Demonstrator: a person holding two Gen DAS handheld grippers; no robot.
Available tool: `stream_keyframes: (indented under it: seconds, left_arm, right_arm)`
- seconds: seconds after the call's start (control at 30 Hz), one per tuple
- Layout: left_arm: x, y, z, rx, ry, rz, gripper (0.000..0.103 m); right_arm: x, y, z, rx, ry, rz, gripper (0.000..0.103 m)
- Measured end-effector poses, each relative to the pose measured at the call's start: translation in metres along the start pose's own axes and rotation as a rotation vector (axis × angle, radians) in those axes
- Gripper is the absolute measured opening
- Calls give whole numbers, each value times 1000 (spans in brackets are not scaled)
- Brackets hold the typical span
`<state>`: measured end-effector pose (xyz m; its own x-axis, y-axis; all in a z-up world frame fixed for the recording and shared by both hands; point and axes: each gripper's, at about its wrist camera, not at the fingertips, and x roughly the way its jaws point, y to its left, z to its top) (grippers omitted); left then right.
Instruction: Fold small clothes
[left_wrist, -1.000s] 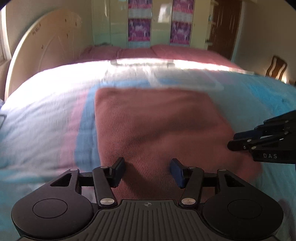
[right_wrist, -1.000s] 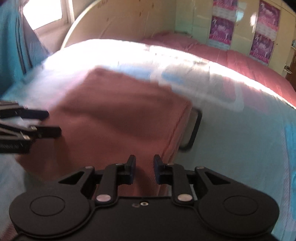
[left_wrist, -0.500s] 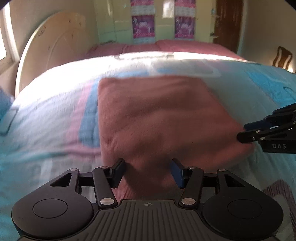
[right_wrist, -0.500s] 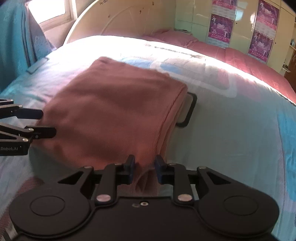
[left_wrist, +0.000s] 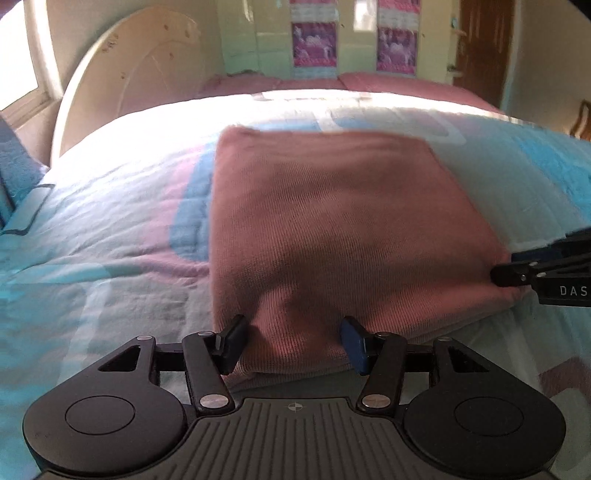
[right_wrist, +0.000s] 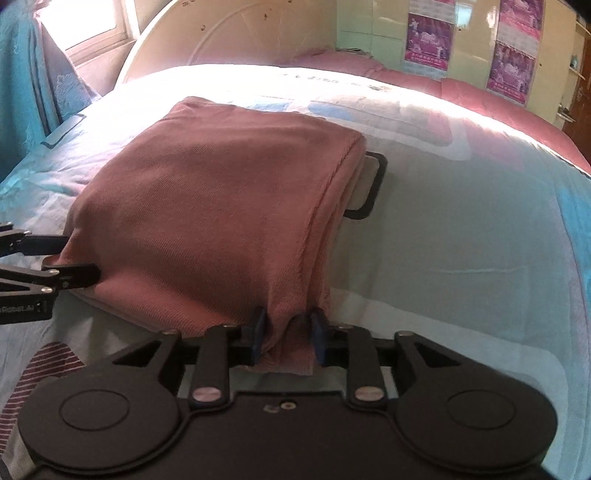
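Folded rust-brown garment (left_wrist: 332, 221), ribbed knit, lying flat on a pale blue and pink bedspread (left_wrist: 103, 229); landmark for all entries. Left gripper (left_wrist: 291, 341) at the garment's near edge, jaws spread wide, cloth lying between the pads without visible pressure. Right gripper (right_wrist: 286, 334) at the garment's near right corner, jaws just opening, a bunched fold of cloth still between them, pads loosening. Black-edged tag (right_wrist: 369, 184) just beside the garment's far right edge. Cream headboard (right_wrist: 229, 40) beyond the garment.
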<state>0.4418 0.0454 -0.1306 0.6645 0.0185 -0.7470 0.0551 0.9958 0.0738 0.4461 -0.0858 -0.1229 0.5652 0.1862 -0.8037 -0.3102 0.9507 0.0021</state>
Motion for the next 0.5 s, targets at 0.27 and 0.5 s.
stream_keyframes:
  seconds: [0.27,0.5]
  left_arm:
    - [-85,-12,-15,-56,-166,20,103]
    - [-153,-28,-35,-117,-214,10,103]
  right_arm:
    - [-91,-10,-32,75,-134,26,72]
    - [-162,-10,-66,127,-199,-34,102]
